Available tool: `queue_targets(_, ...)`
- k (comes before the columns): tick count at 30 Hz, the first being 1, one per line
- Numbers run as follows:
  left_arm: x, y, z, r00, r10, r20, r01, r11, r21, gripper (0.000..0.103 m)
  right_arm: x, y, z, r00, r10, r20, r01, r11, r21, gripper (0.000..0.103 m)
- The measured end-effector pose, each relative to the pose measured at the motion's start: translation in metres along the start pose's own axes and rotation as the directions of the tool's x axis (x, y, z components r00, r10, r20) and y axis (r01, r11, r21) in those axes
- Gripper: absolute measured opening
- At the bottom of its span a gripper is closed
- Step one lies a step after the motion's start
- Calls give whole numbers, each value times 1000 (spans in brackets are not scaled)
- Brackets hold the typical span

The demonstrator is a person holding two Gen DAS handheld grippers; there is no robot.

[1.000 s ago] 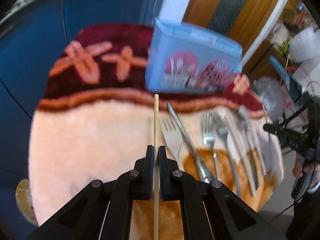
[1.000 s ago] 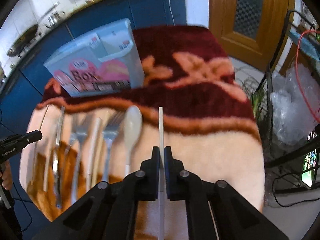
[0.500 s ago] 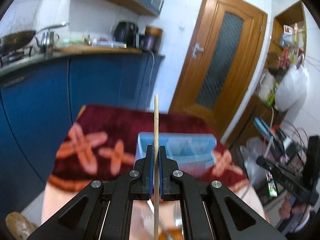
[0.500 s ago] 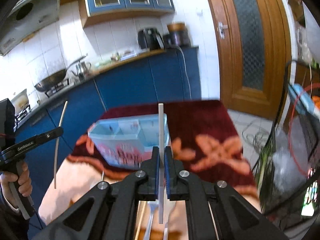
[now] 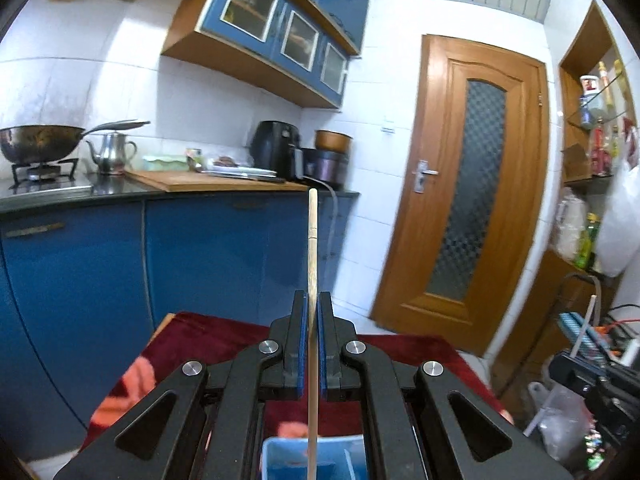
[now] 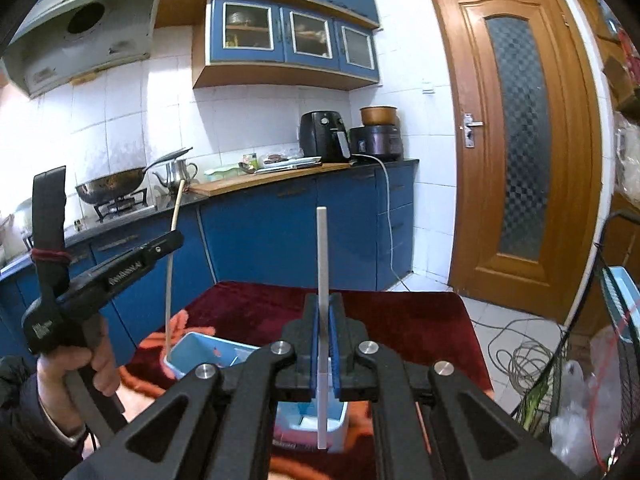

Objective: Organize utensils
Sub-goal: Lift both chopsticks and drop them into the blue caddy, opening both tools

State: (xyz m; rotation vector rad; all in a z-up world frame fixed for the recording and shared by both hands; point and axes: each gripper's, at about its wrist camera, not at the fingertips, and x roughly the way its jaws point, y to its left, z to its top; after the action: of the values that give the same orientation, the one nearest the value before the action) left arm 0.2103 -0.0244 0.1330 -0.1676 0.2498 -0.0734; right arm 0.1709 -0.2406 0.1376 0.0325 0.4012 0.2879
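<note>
- Left gripper [image 5: 312, 312] clamps a wooden chopstick [image 5: 312, 248]
- Right gripper [image 6: 324, 316] pinches a white chopstick [image 6: 321, 256]
- Both above the blue box [image 6: 200, 350], apparently not touching it

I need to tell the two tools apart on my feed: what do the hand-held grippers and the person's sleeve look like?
Both look alike: the left hand-held gripper and the right hand-held gripper have matte black angular linkage arms with round silver bolts and blue pads inside the black fingers. Seen from the right wrist camera, the left tool has a black pistol-style handle with white lettering and a red band wound round its upright post. The sleeve is dark.
</note>
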Motion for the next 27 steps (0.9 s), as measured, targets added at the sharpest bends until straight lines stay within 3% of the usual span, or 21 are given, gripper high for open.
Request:
queue_targets(6,19,18,-25,997,72,19,-72,997,-40,4,39,-2,-10,998,31,-56,-32,999,-18,6)
queue_targets(14,22,36,-53,998,8,-67,-12,998,-57,5,56,-10,-20,997,23,-68,-23,1000,-2,6)
queue_targets(22,7,34,-56,998,-42,-53,39,998,-41,4,43,-9,-4,1000,-22,17,21,999,40,6)
queue_targets(27,3,38,-60,995,-83,-55,81,996,-37,4,50,-1,-5,998,-58,12,58,998,29,6)
